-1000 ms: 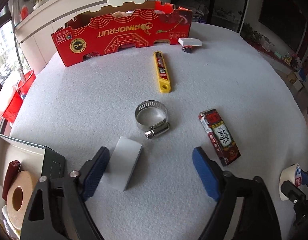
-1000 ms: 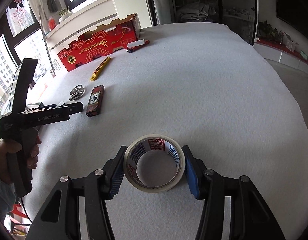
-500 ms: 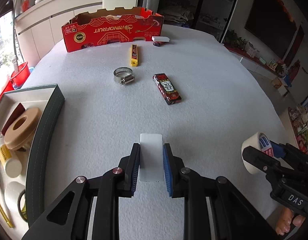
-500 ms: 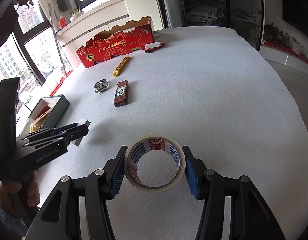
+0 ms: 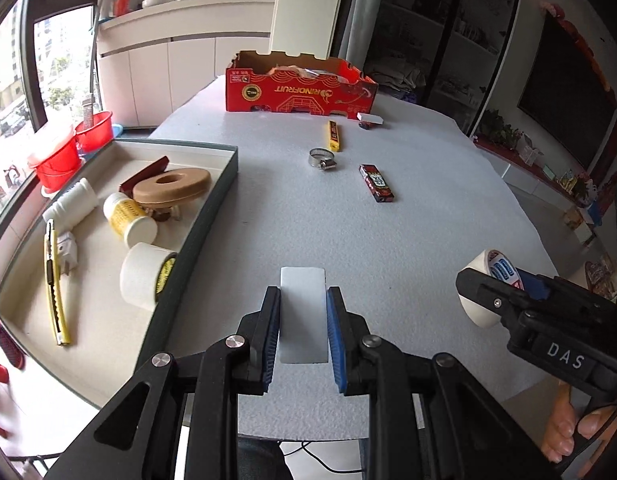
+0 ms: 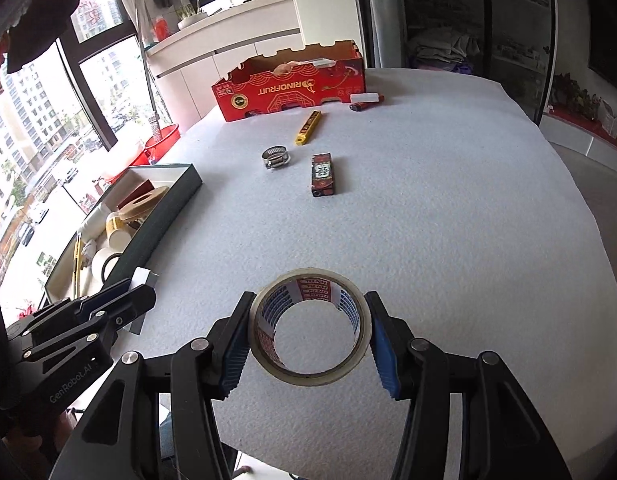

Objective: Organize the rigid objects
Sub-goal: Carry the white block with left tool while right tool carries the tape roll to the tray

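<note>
Lettering "RINOFRUIT" on red box (image 5: 300, 90); left claw (image 5: 303, 336) grips white block (image 5: 302, 314), right claw (image 6: 310, 340) tape roll (image 6: 310, 336)

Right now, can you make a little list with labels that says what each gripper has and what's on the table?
left gripper: shut on white block
right gripper: shut on tape roll
tray: beside the table's left edge, holds bottles, rolls, a yellow cutter
loose on table: hose clamp, yellow knife, dark red box
far end: red carton
</note>
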